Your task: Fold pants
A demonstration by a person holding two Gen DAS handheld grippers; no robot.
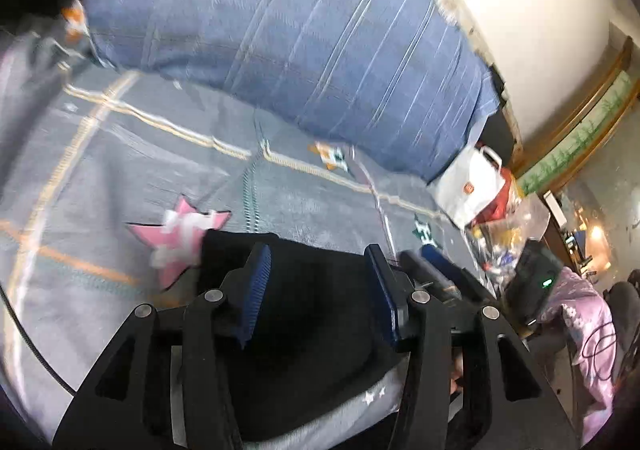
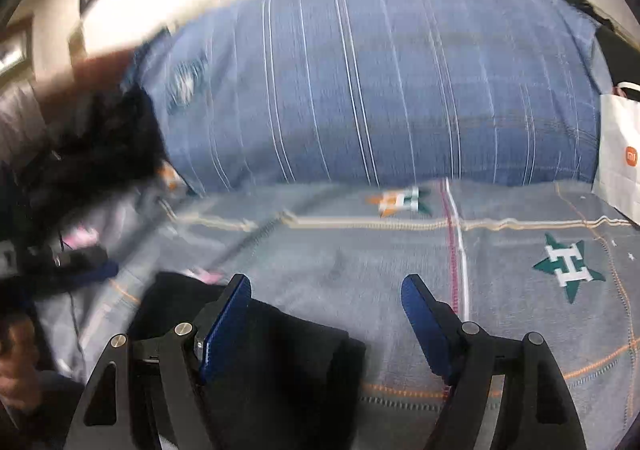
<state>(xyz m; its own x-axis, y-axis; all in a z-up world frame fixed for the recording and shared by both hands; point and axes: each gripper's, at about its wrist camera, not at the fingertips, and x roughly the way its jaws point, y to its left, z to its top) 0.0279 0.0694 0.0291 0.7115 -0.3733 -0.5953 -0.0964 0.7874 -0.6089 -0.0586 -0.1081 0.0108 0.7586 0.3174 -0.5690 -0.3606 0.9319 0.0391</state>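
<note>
The black pants lie as a folded dark bundle on a grey-blue bedsheet printed with stars. My left gripper hovers right over the bundle, its blue pads apart and not pressing the cloth. In the right wrist view the same pants lie at the lower left, under the left finger of my right gripper. That gripper stands wide open over bare sheet, with nothing between its pads. The blurred left gripper shows at the left edge of that view.
A big blue striped quilt is rolled along the back of the bed by the wall. A white paper bag stands at the right. A dark garment lies at the left. Bags and a purple cloth crowd the bedside.
</note>
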